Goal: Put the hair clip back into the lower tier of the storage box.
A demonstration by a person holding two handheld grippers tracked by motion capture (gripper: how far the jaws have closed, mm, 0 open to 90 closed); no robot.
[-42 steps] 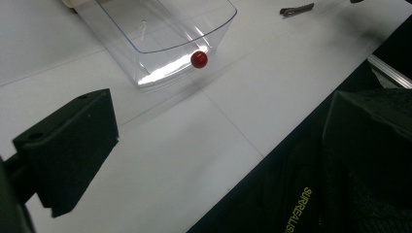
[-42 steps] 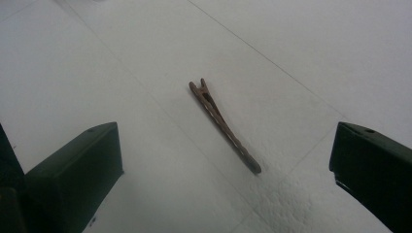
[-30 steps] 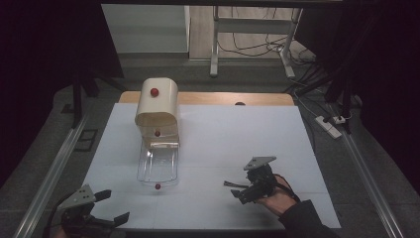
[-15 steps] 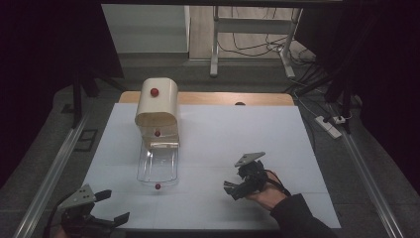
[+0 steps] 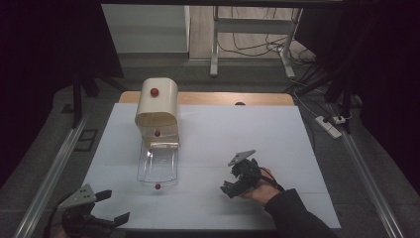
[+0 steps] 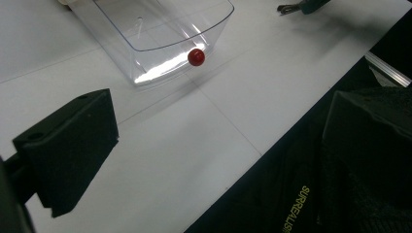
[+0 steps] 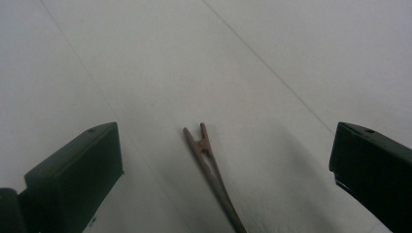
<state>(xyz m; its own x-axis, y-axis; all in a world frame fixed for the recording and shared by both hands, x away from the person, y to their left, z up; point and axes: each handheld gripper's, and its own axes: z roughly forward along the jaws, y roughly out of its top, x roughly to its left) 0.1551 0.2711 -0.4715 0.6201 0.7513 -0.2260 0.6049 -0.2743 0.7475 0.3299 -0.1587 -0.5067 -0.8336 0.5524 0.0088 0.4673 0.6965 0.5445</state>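
From above, the white table (image 5: 208,148) carries a cream, round-topped box with a red knob (image 5: 156,106), and a clear plastic drawer (image 5: 157,166) stands pulled out of it toward the person, its own red knob (image 5: 157,186) at the near end. The right gripper (image 5: 236,184) hangs low over the bare table right of the drawer, jaws apart. The left gripper (image 5: 113,207) waits at the near left edge, jaws spread and empty, seemingly parked so the right can work.

The left gripper view looks across the sheet at the clear drawer (image 6: 160,34), open and apparently empty, perhaps ready to receive something.

In the right gripper view, a thin brown hair clip with a forked tip (image 7: 209,167) lies flat on the white surface, between the two wide-open jaws yet touched by neither. I judge the straddle to be lining up for a pinch.
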